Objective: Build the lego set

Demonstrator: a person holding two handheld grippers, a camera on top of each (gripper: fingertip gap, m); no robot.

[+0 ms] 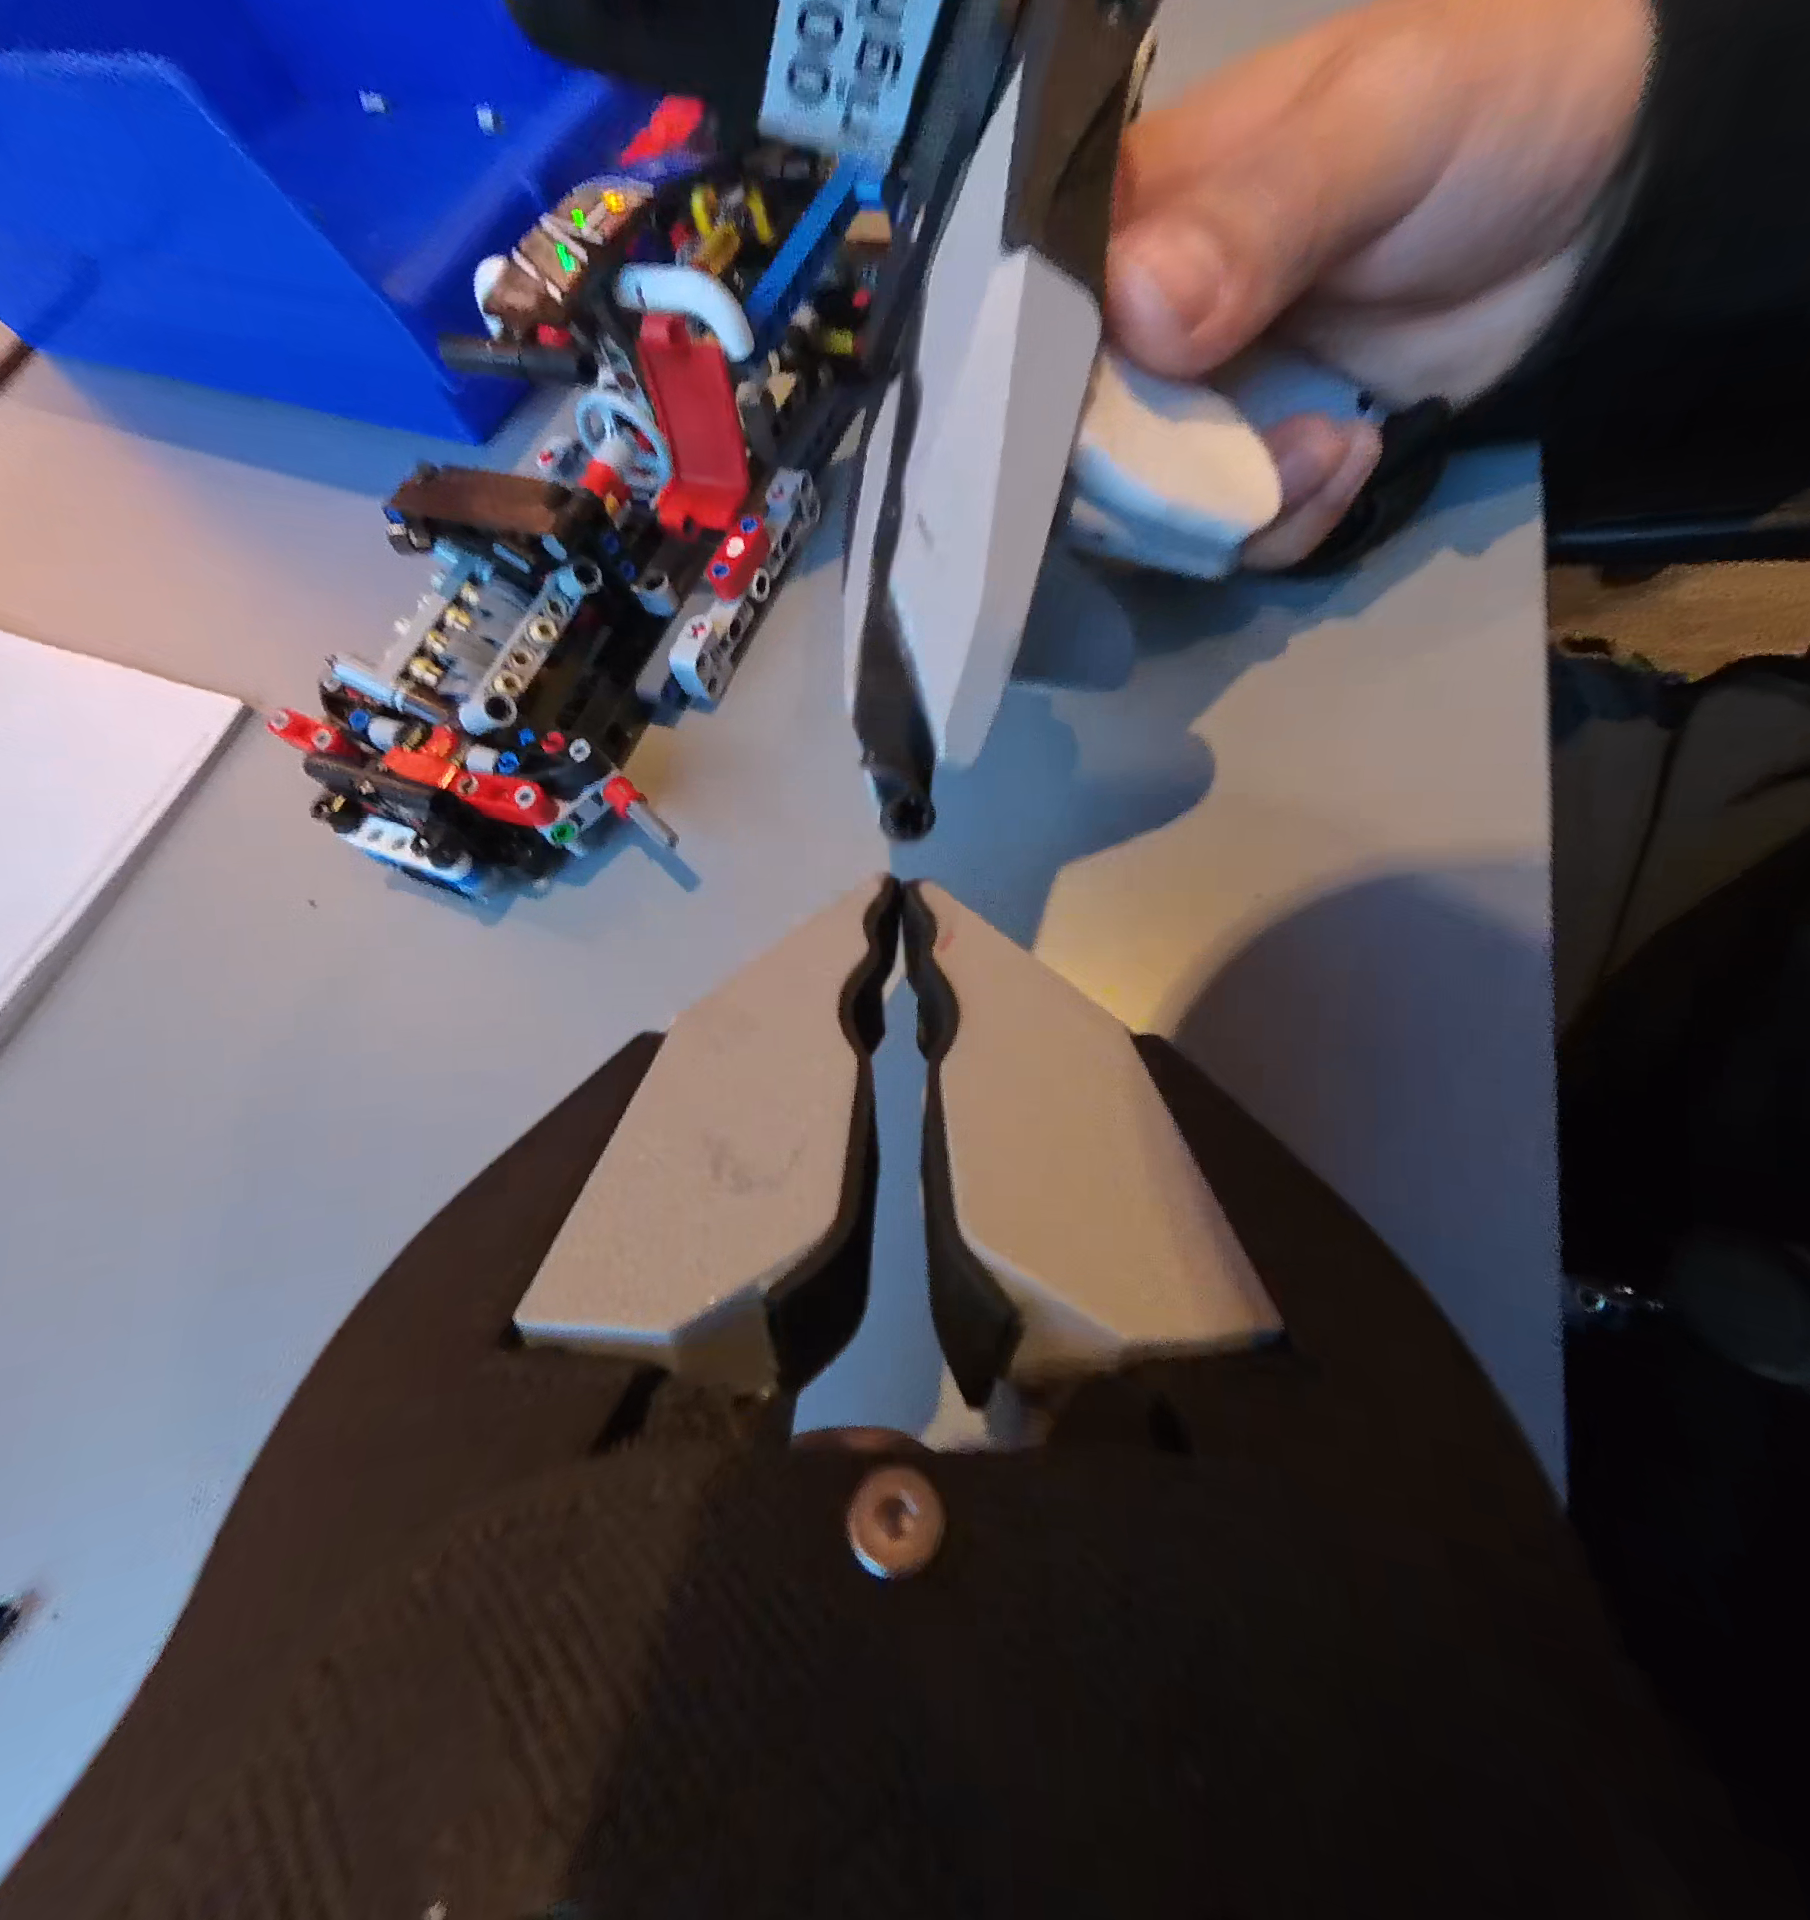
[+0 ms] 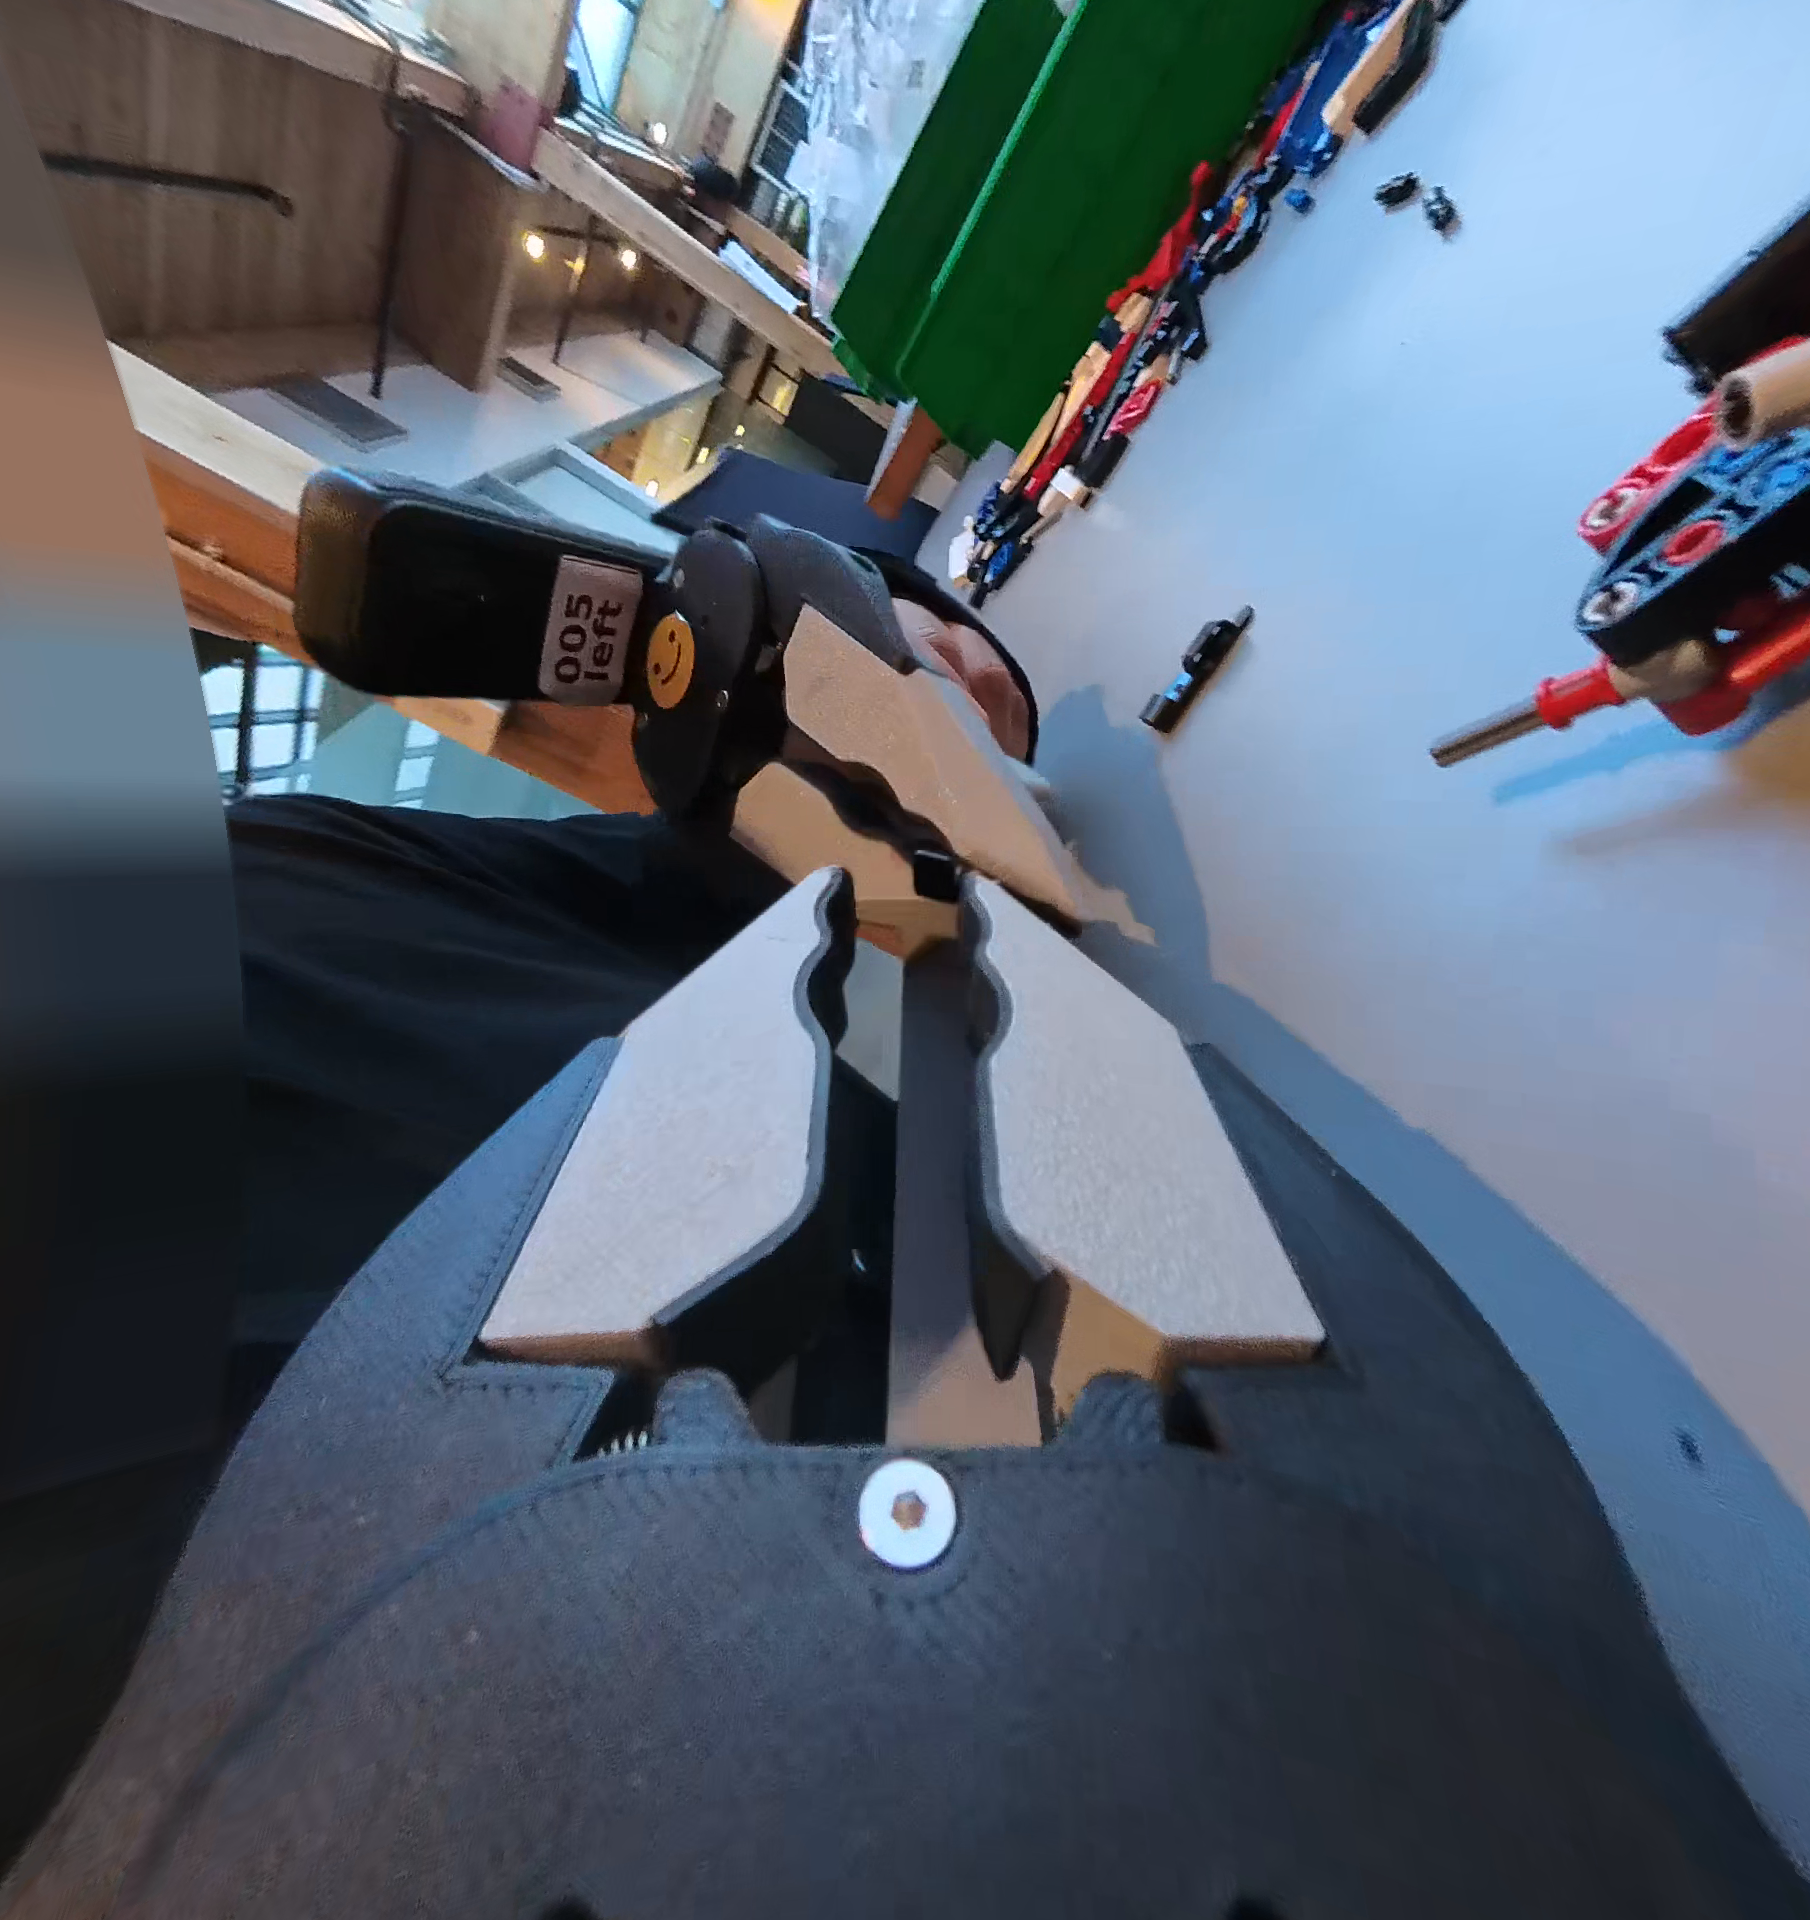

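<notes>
My left gripper (image 1: 899,885) hovers over the grey table (image 1: 257,1039) with its fingertips together, so it is shut. My right gripper (image 2: 901,894) is open. A small black pin (image 2: 937,878) sits against its right fingertip (image 2: 974,914), and the left fingertip stands clear of it. In the left wrist view the right gripper (image 1: 906,790) comes down from above with a hand (image 1: 1348,208) on it. The pin (image 1: 906,816) shows at its black pad, just beyond my left tips. The partly built lego model (image 1: 568,582) stands to the left, and also shows in the right wrist view (image 2: 1732,540).
A blue bin (image 1: 205,229) stands behind the model and a white booklet (image 1: 39,790) lies at the left. A grey axle with a red bush (image 2: 1503,727) sticks out of the model. A loose black piece (image 2: 1197,665) and a row of lego parts (image 2: 1140,364) lie farther off. Both grippers' tips are close together, under 4 cm apart.
</notes>
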